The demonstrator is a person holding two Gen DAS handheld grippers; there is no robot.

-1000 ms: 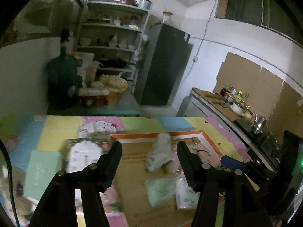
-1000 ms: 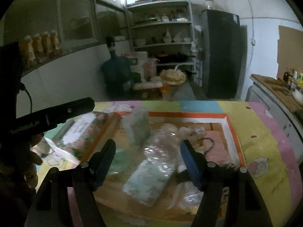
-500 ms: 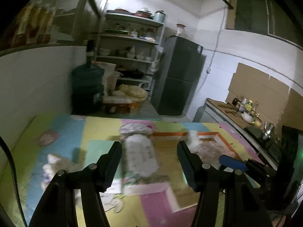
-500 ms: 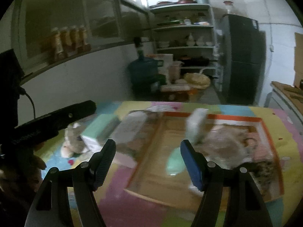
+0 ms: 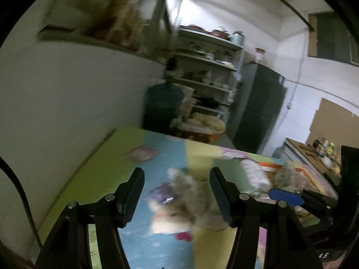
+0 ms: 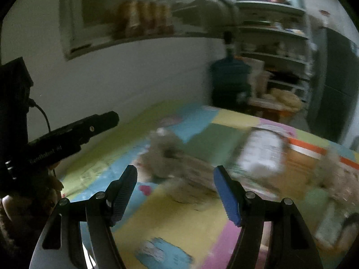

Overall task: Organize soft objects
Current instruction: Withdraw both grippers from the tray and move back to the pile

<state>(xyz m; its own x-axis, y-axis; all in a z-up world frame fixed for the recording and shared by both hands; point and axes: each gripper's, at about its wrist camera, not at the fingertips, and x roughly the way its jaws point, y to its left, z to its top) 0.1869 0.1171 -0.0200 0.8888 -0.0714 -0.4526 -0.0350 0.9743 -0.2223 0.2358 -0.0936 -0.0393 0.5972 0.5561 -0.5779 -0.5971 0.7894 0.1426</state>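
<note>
A pale plush toy (image 5: 179, 198) lies blurred on the pastel patchwork mat (image 5: 107, 172); in the right wrist view the same plush toy (image 6: 170, 157) shows as a grey-beige heap. My left gripper (image 5: 176, 178) is open, and the toy sits beyond and between its fingers, untouched. My right gripper (image 6: 175, 177) is open too, empty, with the toy just past its tips. To the right a white wrapped pack (image 6: 262, 150) leans at the orange-rimmed cardboard box (image 6: 309, 150), and clear bags (image 5: 289, 177) lie in that box.
A white wall (image 5: 67, 103) borders the mat on the left. At the back stand a blue water jug (image 5: 163, 105), shelves of dishes (image 5: 206, 67) and a dark fridge (image 5: 258, 112). The left gripper's body (image 6: 74, 134) shows at the left of the right wrist view.
Both views have swung left, away from the box of bags toward the plush toy near the wall. Both grippers stayed open and empty.
</note>
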